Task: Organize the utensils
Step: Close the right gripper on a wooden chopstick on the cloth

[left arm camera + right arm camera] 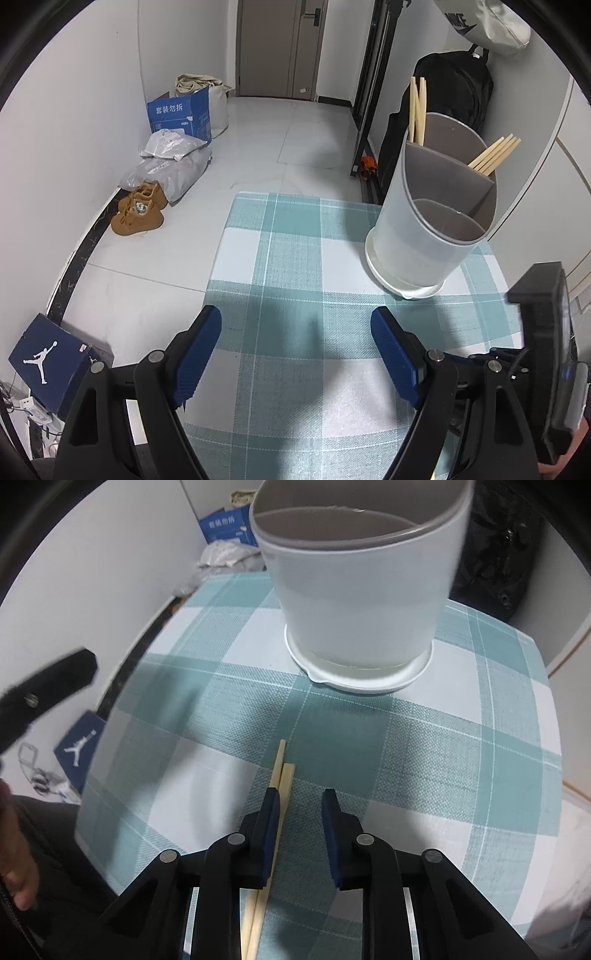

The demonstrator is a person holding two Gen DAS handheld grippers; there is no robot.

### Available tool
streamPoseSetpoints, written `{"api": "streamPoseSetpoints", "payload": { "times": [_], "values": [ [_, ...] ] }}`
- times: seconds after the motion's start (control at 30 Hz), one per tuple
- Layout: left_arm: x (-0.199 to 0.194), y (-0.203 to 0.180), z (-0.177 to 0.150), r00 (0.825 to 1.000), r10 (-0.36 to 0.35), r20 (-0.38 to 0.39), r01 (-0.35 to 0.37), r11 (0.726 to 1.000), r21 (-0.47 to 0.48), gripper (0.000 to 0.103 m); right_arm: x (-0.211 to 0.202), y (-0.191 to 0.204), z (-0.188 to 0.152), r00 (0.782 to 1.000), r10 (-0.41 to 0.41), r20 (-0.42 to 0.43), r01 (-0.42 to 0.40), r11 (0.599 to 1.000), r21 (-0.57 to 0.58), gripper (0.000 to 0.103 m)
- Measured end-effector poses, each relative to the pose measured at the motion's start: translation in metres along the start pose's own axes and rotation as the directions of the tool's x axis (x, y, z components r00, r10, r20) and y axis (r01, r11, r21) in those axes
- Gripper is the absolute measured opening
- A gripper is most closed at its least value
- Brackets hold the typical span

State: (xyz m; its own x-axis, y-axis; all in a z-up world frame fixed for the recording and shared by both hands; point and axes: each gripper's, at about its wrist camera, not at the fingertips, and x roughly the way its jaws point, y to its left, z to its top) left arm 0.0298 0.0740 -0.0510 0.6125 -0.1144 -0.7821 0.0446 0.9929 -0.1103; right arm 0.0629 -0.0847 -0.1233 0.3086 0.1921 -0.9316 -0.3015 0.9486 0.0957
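Currently listed: right tool (300, 801), jaws narrowed but not yet gripping, straddling two chopsticks (277, 786) that lie flat on the checked surface (424, 757) against its left pad, likely for lifting as a pair. Left tool (295, 325) spread wide, empty, idle. Divided holder (436, 206) stands near, upright, rear compartments already holding chopsticks.

"nike" on the grey bag (484, 22), "套装勿拆" on the blue carton (177, 114).
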Motion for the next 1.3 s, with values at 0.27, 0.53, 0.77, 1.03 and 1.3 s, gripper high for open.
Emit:
{"api": "streamPoseSetpoints", "payload": {
  "times": [0.27, 0.53, 0.77, 1.03, 1.3],
  "values": [
    [-0.003, 0.011, 0.004, 0.998, 0.058, 0.021, -0.058, 0.998, 0.001, 0.08, 0.003, 0.008, 0.008, 0.999, -0.042, -0.022, 0.041, 0.998, -0.044, 0.018],
    [0.002, 0.036, 0.01, 0.997, 0.078, -0.004, -0.078, 0.991, -0.105, 0.08, 0.004, 0.014, 0.011, 0.994, -0.085, -0.068, 0.08, 0.994, -0.072, 0.018],
    [0.002, 0.045, 0.008, 0.995, 0.095, -0.009, -0.095, 0.986, -0.139, 0.08, 0.009, 0.02, 0.02, 0.988, -0.105, -0.113, 0.091, 0.988, -0.125, 0.017],
    [0.007, 0.047, 0.007, 0.994, 0.106, -0.029, -0.109, 0.982, -0.153, 0.08, 0.012, 0.02, 0.024, 0.988, -0.088, -0.129, 0.073, 0.991, -0.115, 0.015],
    [0.004, 0.043, 0.008, 0.993, 0.117, -0.02, -0.118, 0.985, -0.128, 0.08, 0.011, 0.016, 0.018, 0.982, -0.121, -0.147, 0.104, 0.987, -0.118, 0.012]
  ]
}}
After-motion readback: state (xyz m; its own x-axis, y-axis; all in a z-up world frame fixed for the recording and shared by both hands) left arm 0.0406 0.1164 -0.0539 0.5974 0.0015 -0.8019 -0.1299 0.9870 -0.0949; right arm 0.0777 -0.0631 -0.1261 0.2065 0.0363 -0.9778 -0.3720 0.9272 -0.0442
